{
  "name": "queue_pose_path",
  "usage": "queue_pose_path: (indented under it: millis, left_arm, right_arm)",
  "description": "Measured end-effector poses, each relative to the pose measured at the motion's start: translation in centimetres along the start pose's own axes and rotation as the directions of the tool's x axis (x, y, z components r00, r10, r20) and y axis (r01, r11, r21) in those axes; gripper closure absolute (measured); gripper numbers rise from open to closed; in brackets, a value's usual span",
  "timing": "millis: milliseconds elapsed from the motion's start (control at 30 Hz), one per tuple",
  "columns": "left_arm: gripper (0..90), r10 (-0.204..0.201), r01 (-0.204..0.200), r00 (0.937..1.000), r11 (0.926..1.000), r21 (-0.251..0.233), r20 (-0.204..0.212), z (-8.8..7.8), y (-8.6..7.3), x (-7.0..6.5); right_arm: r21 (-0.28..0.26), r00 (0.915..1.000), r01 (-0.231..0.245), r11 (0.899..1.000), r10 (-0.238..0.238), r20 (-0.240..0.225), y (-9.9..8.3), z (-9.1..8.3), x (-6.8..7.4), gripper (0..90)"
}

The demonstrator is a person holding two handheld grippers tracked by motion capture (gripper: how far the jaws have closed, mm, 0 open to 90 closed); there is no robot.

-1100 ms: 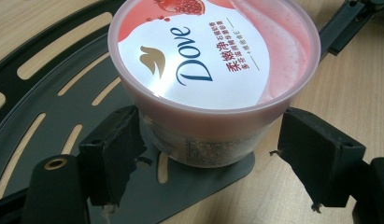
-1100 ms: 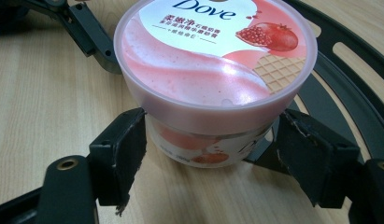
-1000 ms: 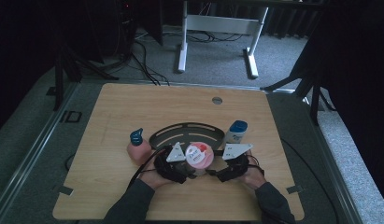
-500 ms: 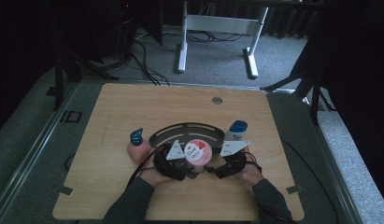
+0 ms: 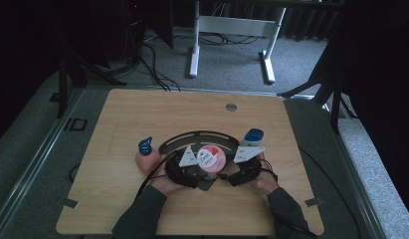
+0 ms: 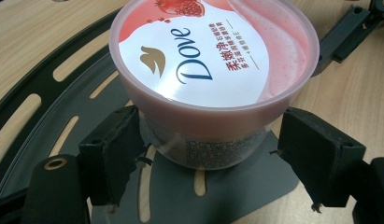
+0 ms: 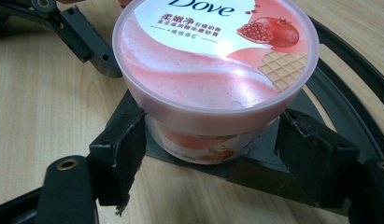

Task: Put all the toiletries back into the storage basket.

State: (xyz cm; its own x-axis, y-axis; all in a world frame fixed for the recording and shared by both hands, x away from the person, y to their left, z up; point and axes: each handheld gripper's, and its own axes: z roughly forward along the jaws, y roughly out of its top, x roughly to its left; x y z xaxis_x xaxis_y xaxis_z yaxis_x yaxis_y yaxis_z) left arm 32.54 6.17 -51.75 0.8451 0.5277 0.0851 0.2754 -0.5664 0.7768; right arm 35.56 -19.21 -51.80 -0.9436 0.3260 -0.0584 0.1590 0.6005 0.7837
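Note:
A pink Dove tub (image 5: 211,157) with a white and pink lid stands upright on a dark slotted fan-shaped plate (image 5: 197,137) near the table's front middle. My left gripper (image 5: 202,172) comes in from the tub's left. In the left gripper view the tub (image 6: 213,70) sits between the jaws of the left gripper (image 6: 209,114), whose pads (image 6: 117,149) press its body just under the lid. My right gripper (image 5: 226,173) comes in from the right. In the right gripper view the right gripper (image 7: 211,117) clamps the same tub (image 7: 213,65) below its rim.
A pink bottle (image 5: 147,158) with a blue cap stands left of the plate. A blue and white container (image 5: 253,135) stands to the right of it. A round grommet (image 5: 231,106) sits near the table's far edge. Cables trail toward the front edge.

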Motion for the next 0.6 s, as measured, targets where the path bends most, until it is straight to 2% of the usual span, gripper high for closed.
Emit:
queue_pose_path:
  millis: [200,600]
  left_arm:
    - [21.8,-0.013,0.013,0.9999,0.9999,-0.007,0.008,0.5,-0.1,0.5]
    - [21.8,-0.018,0.018,0.9998,0.9998,-0.003,-0.004,1.5,0.3,1.2]
  right_arm:
    - [0.001,0.9999,-0.009,1.0,0.009,0.009,-0.1,0.2,-0.4,24.9]
    - [-0.003,0.9982,-0.04,0.999,0.04,0.044,-0.4,0.5,-1.1,25.2]
